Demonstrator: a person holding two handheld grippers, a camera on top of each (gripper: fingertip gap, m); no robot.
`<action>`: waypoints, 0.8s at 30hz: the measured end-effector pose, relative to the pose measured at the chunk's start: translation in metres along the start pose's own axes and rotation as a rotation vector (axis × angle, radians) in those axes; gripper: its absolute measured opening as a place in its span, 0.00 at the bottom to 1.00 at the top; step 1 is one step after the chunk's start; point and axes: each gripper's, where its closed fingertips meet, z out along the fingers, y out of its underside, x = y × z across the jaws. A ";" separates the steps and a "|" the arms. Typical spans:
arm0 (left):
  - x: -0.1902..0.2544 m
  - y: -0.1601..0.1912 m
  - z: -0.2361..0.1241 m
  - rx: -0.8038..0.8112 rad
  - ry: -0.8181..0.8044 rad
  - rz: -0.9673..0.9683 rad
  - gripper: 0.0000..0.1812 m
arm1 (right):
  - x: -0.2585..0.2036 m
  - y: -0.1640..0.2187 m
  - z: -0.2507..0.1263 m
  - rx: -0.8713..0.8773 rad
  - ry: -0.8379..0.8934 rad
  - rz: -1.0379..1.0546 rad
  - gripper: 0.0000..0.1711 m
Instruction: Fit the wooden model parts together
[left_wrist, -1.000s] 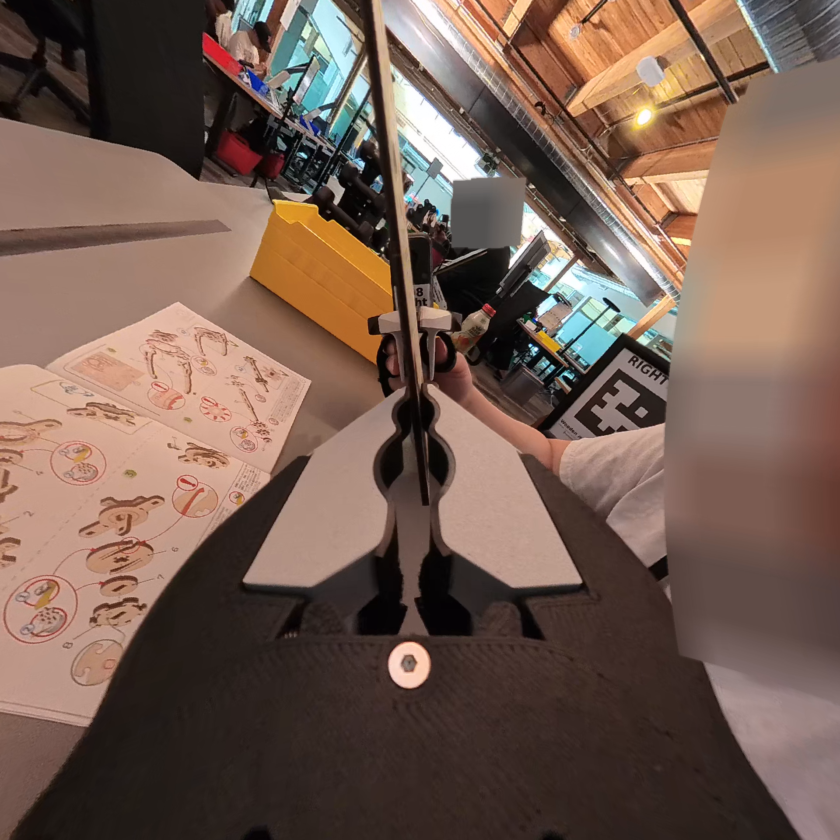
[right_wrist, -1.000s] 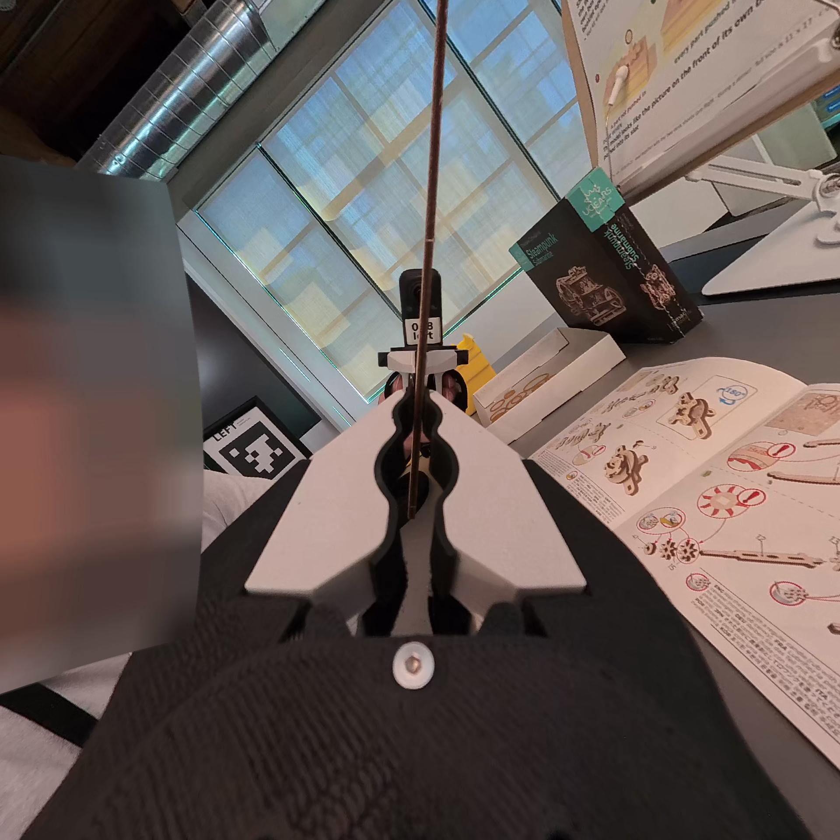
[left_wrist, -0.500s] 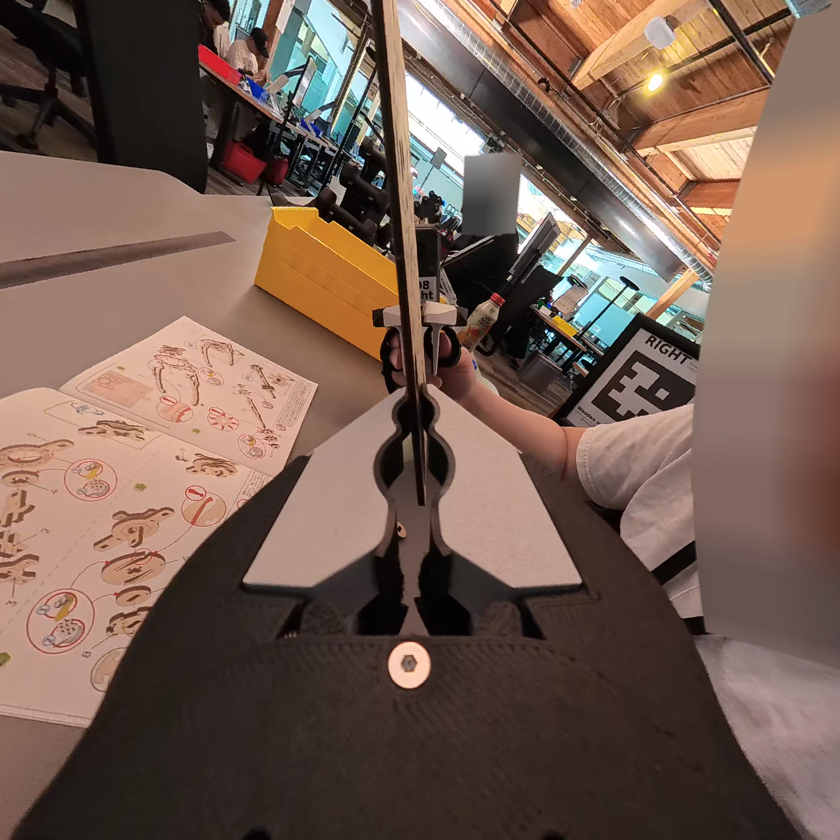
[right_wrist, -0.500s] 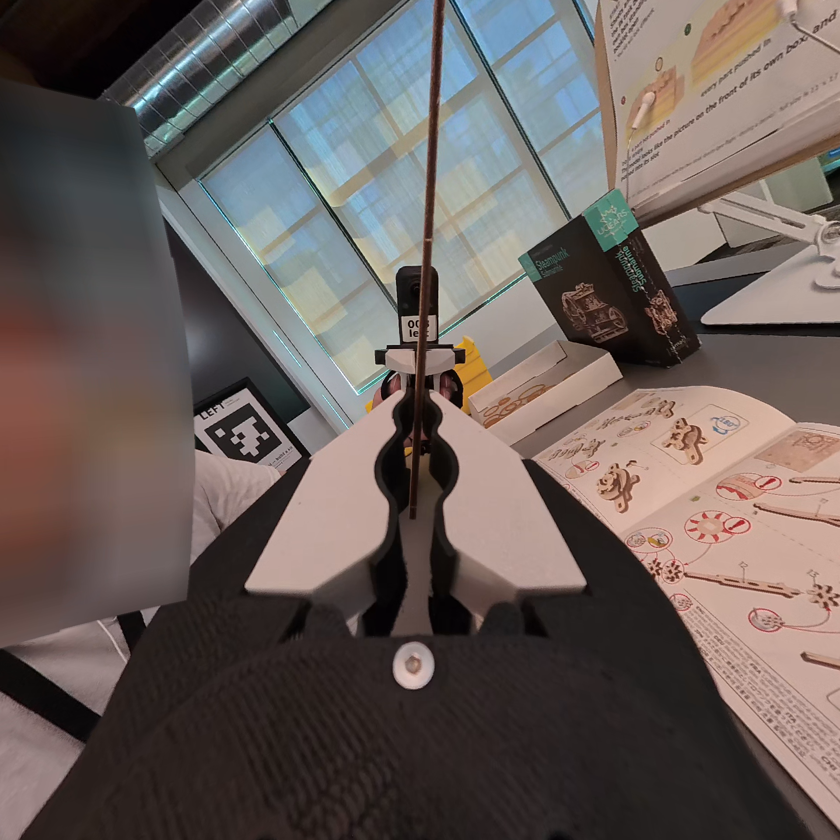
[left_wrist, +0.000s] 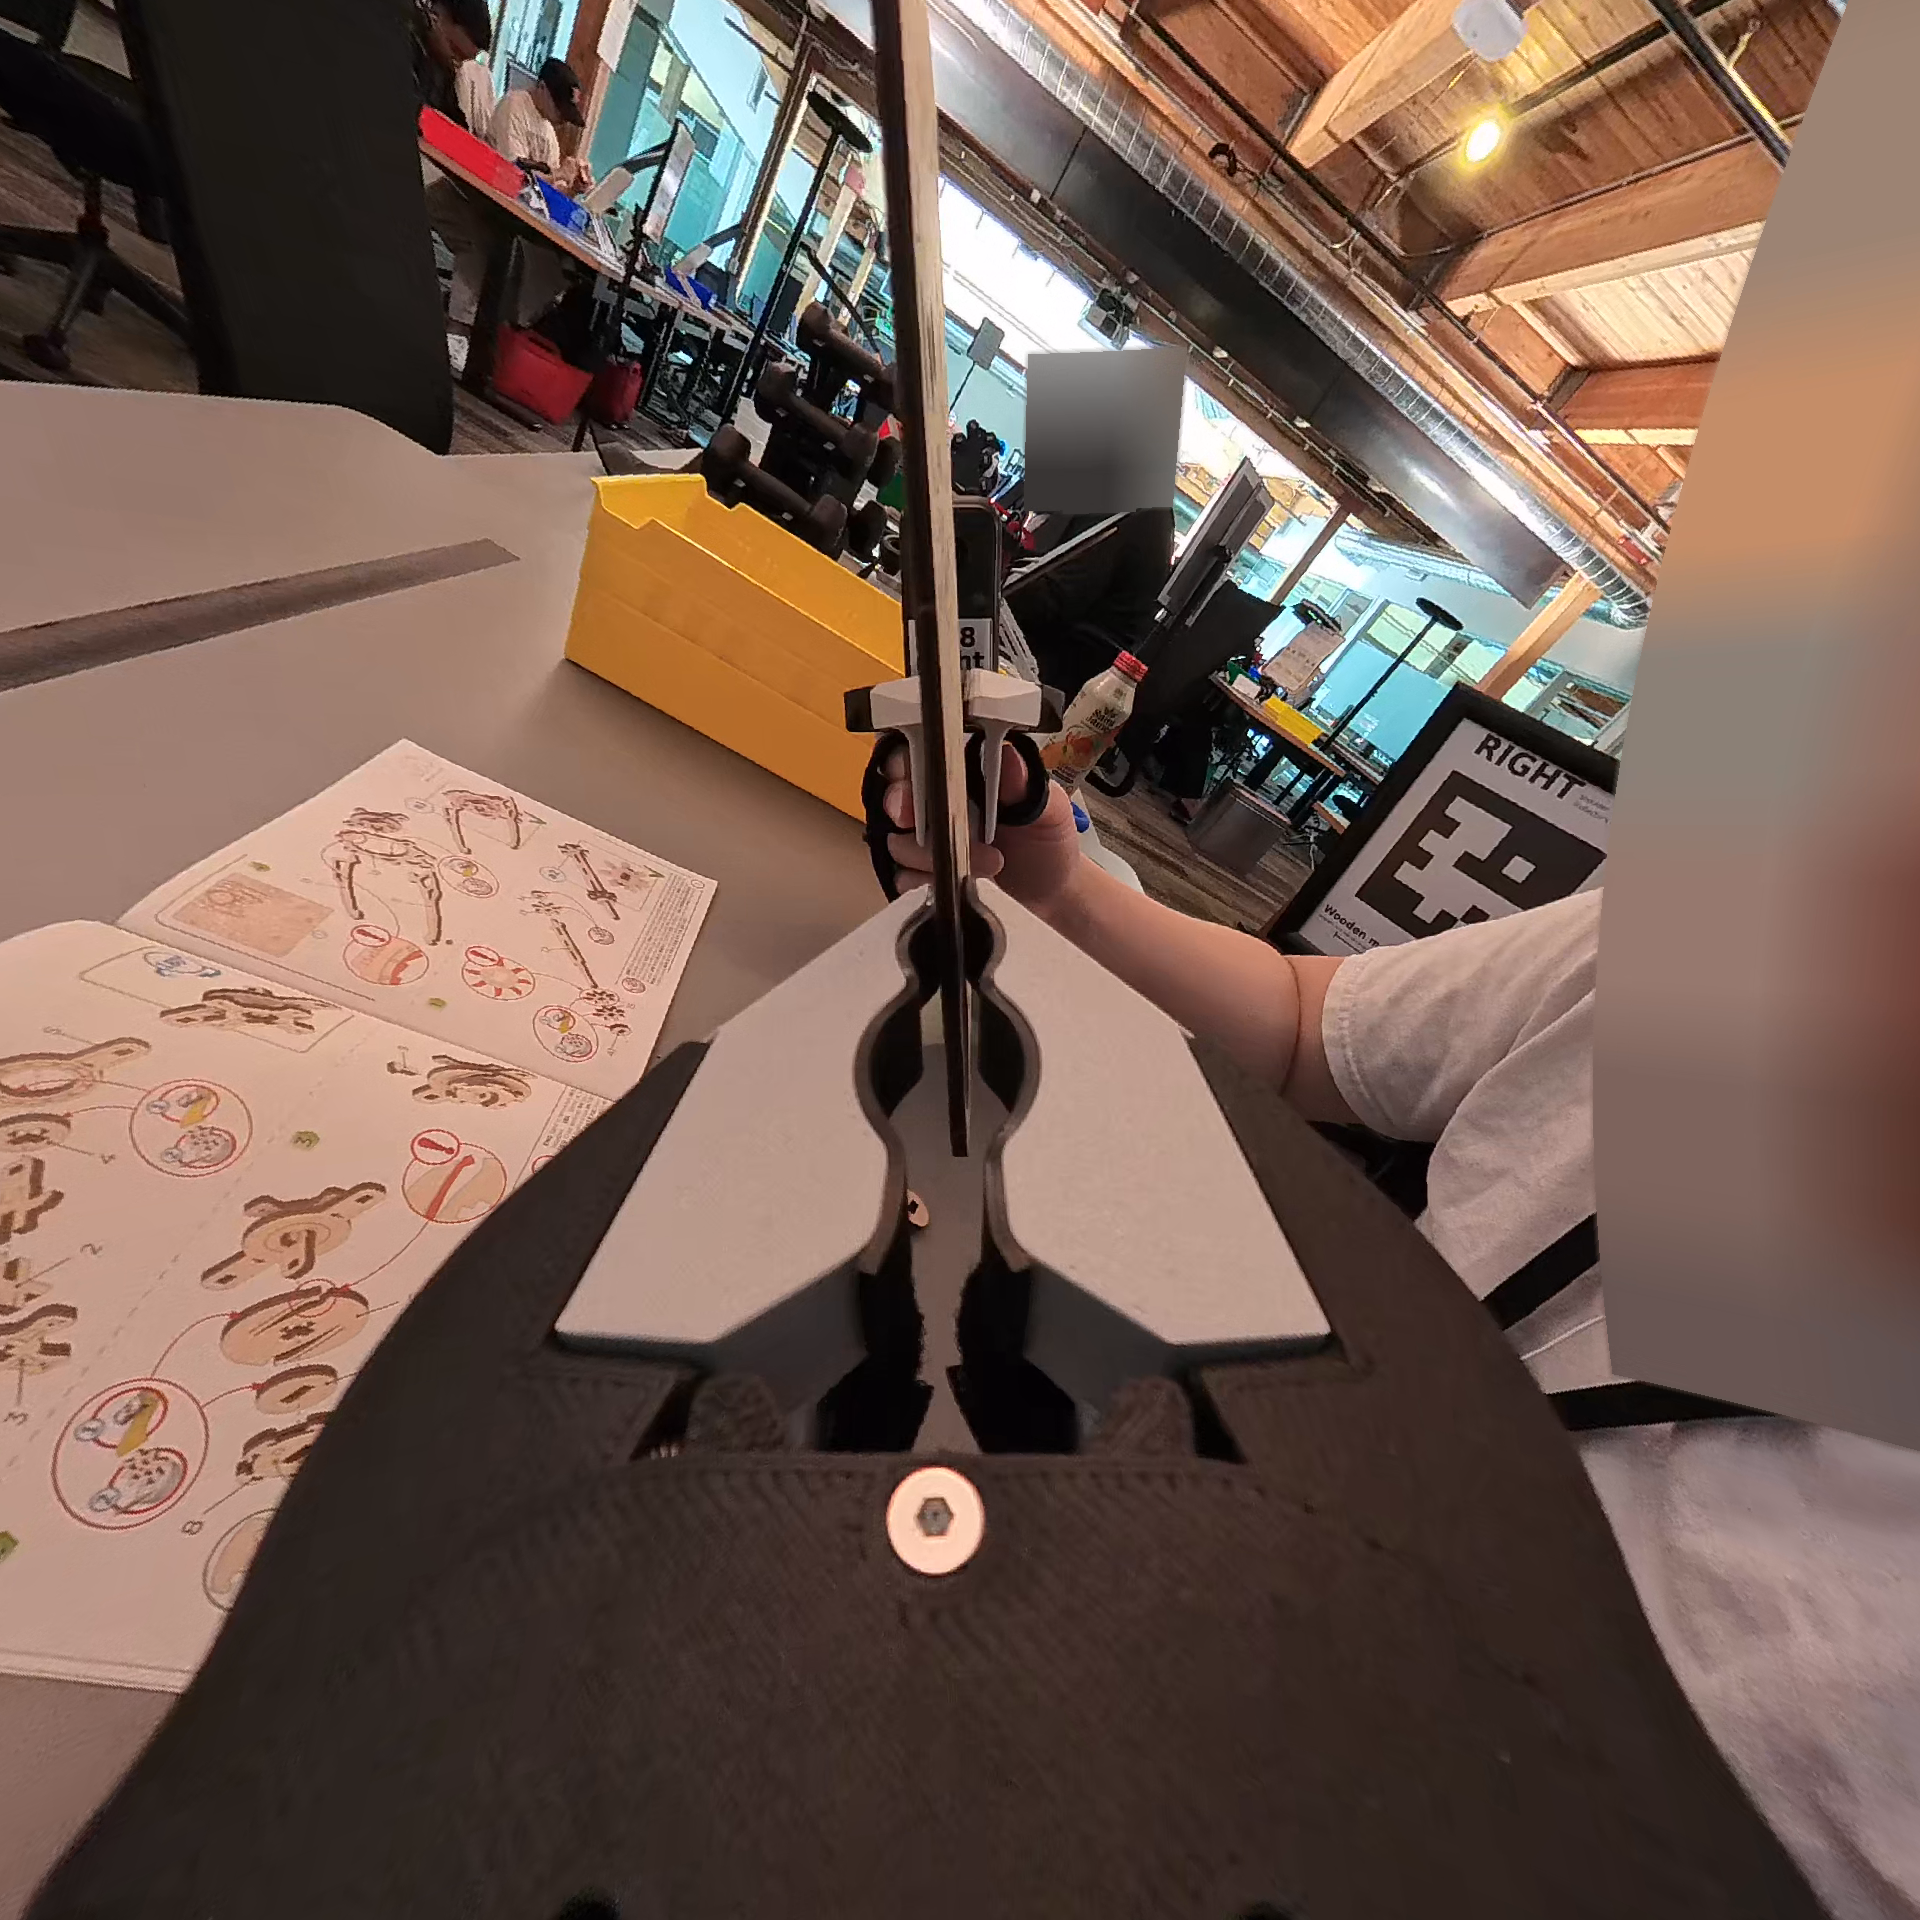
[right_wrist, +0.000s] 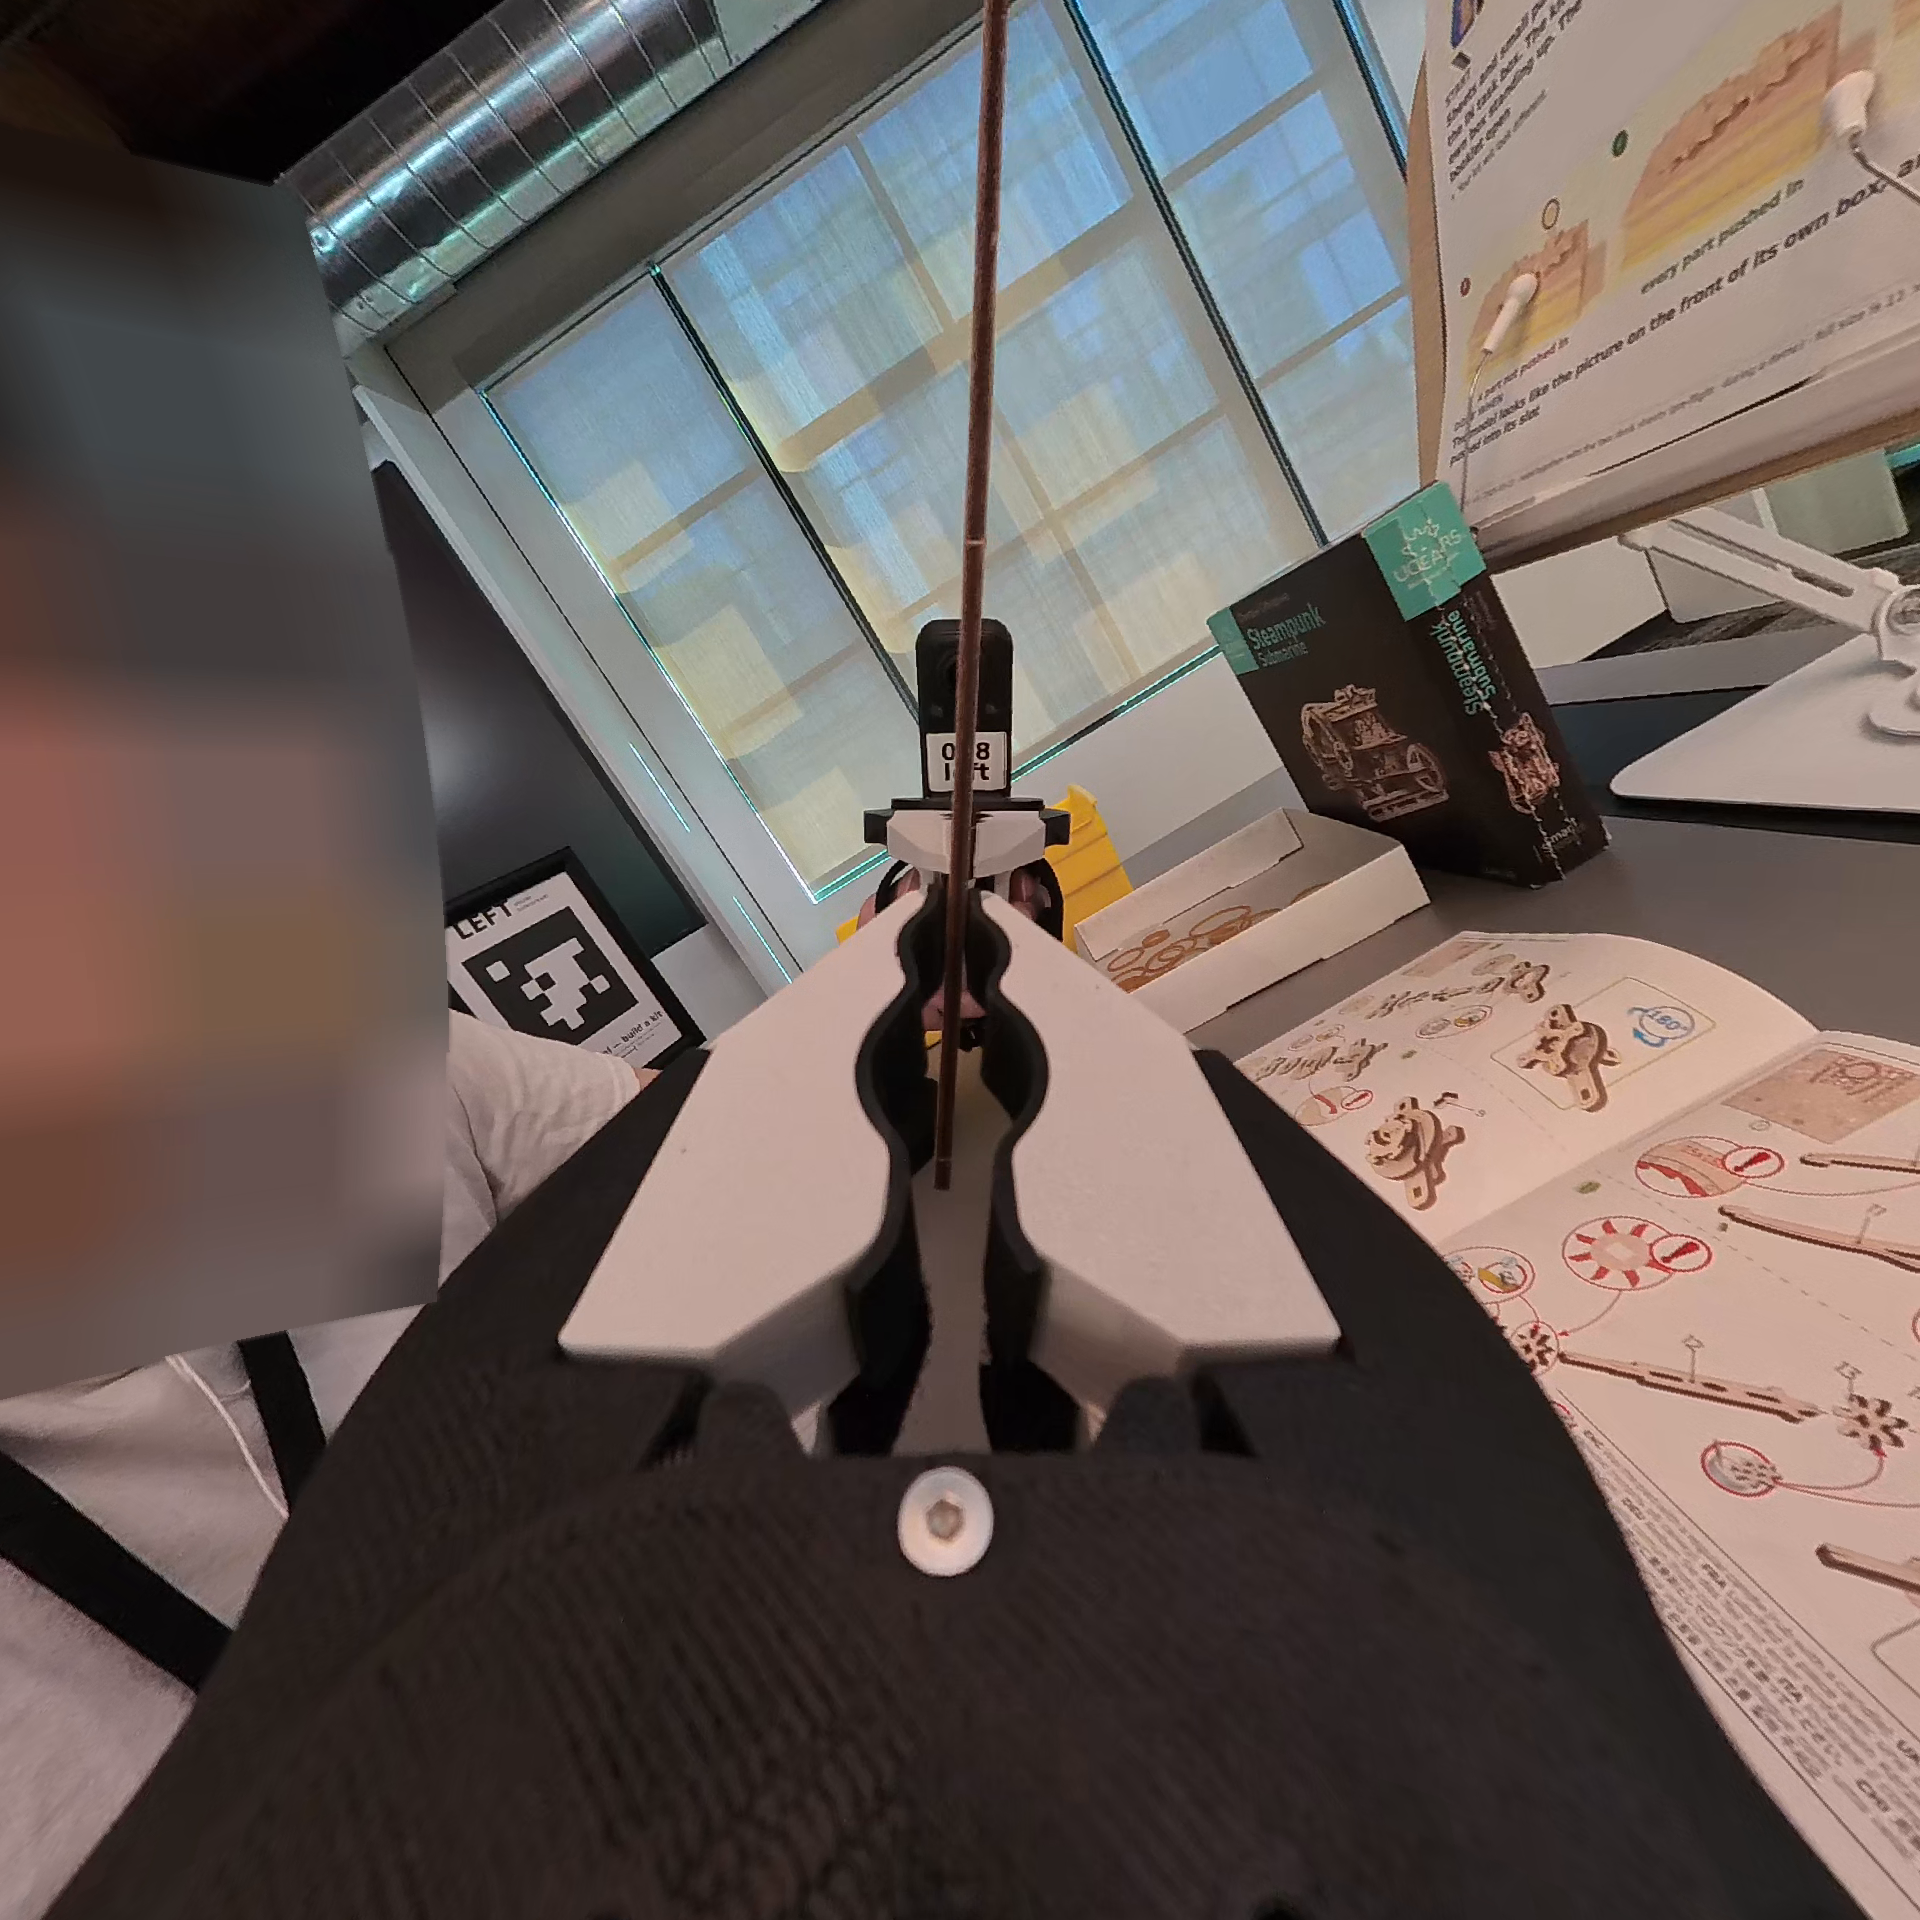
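A thin wooden sheet of model parts stands edge-on and held up above the grey table. My left gripper is shut on its near end. My right gripper faces me at the sheet's far end, with a hand behind it. In the right wrist view the same sheet runs up as a dark line. My right gripper is shut on it, and the left gripper faces it from the other end. A small wooden piece shows on the table through the left jaws.
An open instruction booklet lies on the table; it also shows in the right wrist view. A yellow bin stands behind. A white tray of wooden parts, a dark kit box and a screen stand are near. A person sits close. Across from one pair of fingers to the other is roughly 10 cm.
Both grippers keep hold of the sheet. The pair has swung slightly, so the background has shifted in both views. The grip looks the same.
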 end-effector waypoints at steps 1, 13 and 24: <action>0.000 0.000 0.000 0.001 0.000 -0.001 0.00 | 0.000 0.000 0.000 0.000 0.001 -0.001 0.00; -0.001 0.000 0.000 0.006 -0.004 -0.009 0.00 | -0.001 -0.001 0.001 0.008 0.003 -0.002 0.01; -0.002 -0.001 -0.001 0.009 -0.007 -0.012 0.00 | -0.001 -0.001 0.001 0.010 0.006 0.003 0.01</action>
